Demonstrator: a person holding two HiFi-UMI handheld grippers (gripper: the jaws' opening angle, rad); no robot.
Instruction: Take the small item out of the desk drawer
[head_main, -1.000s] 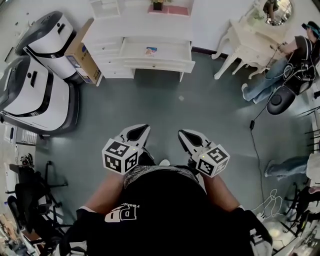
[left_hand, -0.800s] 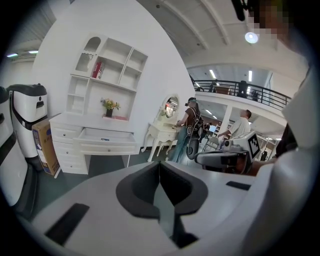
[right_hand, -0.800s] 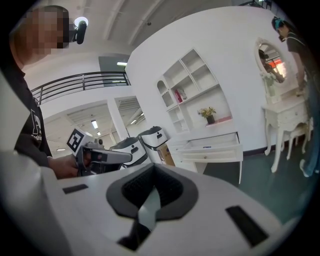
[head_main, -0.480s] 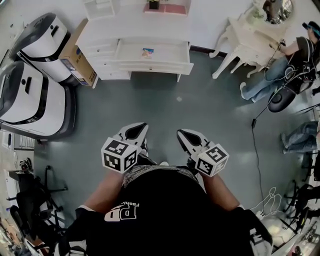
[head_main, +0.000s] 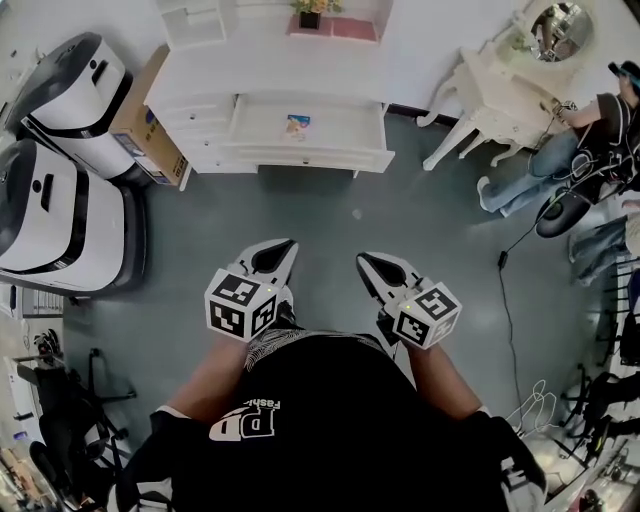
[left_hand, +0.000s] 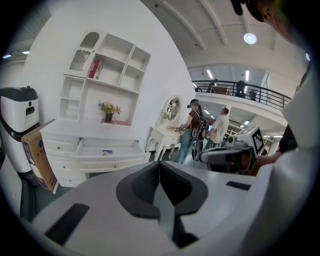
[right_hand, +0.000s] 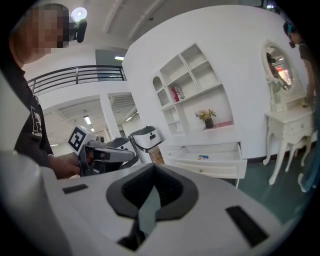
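Currently, item by item.

- **Left gripper** (head_main: 280, 250): fingers pressed together with nothing between them. It is held low in front of the person, well apart from the furniture.
- **Right gripper** (head_main: 372, 265): fingers likewise closed and empty, alongside the left.
- **Desk drawer** (head_main: 300, 155): pulled open below the white tabletop (head_main: 270, 70), across bare floor from both grippers.
- **Small item** (head_main: 297, 124): flat, colourful and card-like. It lies near the middle of the drawer bottom, apart from its walls.
- **Risks, as judged:**
  - Closed fingers reaching the drawer would only push the item along the bottom, so one pair must spread first.
  - A flat thing on a flat bottom gives little edge to pinch, so the fingers may skid over it or jam it against a wall.
  - The drawer front stands proud and could be knocked by a low approach.
  - A cardboard box (head_main: 150, 120) stands just left of the tabletop.
  - A cable (head_main: 505, 300) trails on the floor to the right, and straying that way could snag it.
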